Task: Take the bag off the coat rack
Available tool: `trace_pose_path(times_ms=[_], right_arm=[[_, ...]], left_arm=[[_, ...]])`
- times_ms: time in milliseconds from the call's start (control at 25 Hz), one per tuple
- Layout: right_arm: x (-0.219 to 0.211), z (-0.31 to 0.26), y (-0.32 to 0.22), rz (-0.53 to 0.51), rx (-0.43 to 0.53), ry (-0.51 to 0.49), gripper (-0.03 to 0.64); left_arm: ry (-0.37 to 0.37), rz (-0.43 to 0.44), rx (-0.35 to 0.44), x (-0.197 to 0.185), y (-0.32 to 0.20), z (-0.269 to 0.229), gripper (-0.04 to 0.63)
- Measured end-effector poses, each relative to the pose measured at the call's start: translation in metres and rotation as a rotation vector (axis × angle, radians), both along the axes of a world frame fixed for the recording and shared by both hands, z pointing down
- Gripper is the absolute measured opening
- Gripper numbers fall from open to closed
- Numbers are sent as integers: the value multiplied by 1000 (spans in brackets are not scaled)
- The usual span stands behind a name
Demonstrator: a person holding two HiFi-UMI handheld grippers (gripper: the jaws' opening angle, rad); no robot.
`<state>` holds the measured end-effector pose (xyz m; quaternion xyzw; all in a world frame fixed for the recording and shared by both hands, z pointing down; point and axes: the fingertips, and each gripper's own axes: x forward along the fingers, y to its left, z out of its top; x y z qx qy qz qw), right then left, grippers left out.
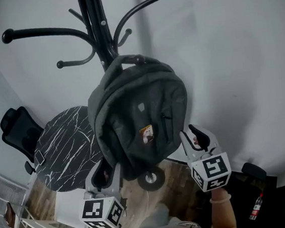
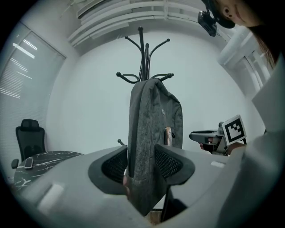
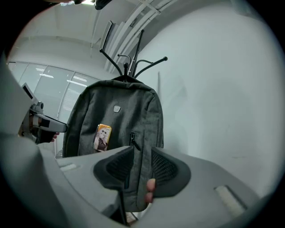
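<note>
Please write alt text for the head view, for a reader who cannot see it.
A dark grey backpack hangs from a black coat rack before a white wall. Below it, the left tool and right tool reach toward its lower sides, jaws apart.

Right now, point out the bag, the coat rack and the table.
bag (image 1: 137, 116): head view, middle of its front panel.
coat rack (image 1: 99, 32): head view, the pole below the hooks.
table (image 1: 65, 147): head view, bare marble top.

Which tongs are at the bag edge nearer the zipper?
The right tongs: the zipper pull hangs right beside them. The left tongs are at the opposite edge of the bag.
</note>
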<state>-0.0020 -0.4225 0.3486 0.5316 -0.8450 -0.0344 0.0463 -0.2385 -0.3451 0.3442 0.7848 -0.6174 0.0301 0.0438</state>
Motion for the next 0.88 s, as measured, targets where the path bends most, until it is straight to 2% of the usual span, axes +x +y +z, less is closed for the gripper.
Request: trace_pose_path(times_ms=[680,880], right_arm=[[-5,40,-52,-20,-100,13,189],[-8,52,-64,-33,-129,14,209]], left_arm=[[-1,32,-66,-1,-30,23,227],[-26,48,-79,4,-38,29,227]])
